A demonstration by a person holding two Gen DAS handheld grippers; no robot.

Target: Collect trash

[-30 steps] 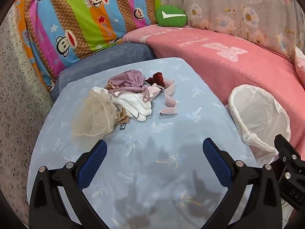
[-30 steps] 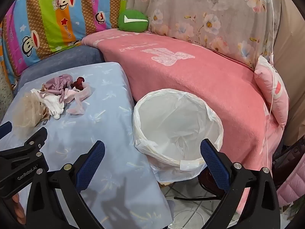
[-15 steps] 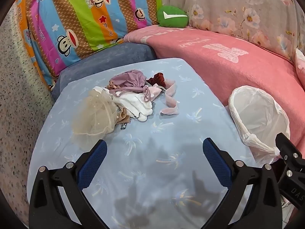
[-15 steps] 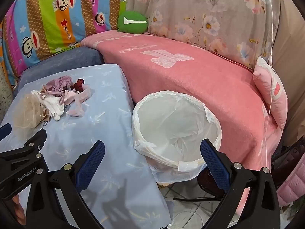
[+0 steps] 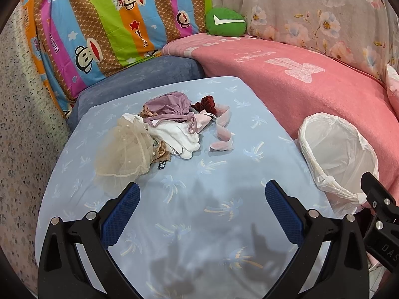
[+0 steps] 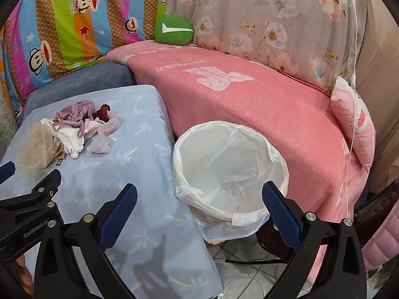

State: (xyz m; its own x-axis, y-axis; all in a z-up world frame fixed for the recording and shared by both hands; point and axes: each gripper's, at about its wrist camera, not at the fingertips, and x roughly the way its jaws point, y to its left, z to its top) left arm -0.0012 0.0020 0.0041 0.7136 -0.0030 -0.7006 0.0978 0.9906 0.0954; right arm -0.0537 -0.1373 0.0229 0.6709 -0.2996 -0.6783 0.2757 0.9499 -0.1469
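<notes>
A pile of trash (image 5: 164, 129) lies on the blue-clothed table (image 5: 199, 211): beige mesh, white cloth, purple cloth, dark red scrap and pink strips. It also shows in the right wrist view (image 6: 67, 129). A bin lined with a white bag (image 5: 336, 157) stands right of the table, empty inside in the right wrist view (image 6: 229, 169). My left gripper (image 5: 199, 209) is open and empty, above the table in front of the pile. My right gripper (image 6: 199, 209) is open and empty, near the bin's front rim.
A sofa with a pink blanket (image 6: 249, 94) runs behind the bin. A striped monkey-print cushion (image 5: 99, 30), a green plush (image 5: 225, 22) and a pink pillow (image 6: 354, 119) lie on it. Tiled floor (image 6: 239, 256) shows under the bin.
Both views have shifted slightly; the pile and bin sit a little lower in the frames. Both grippers stay open and empty.
</notes>
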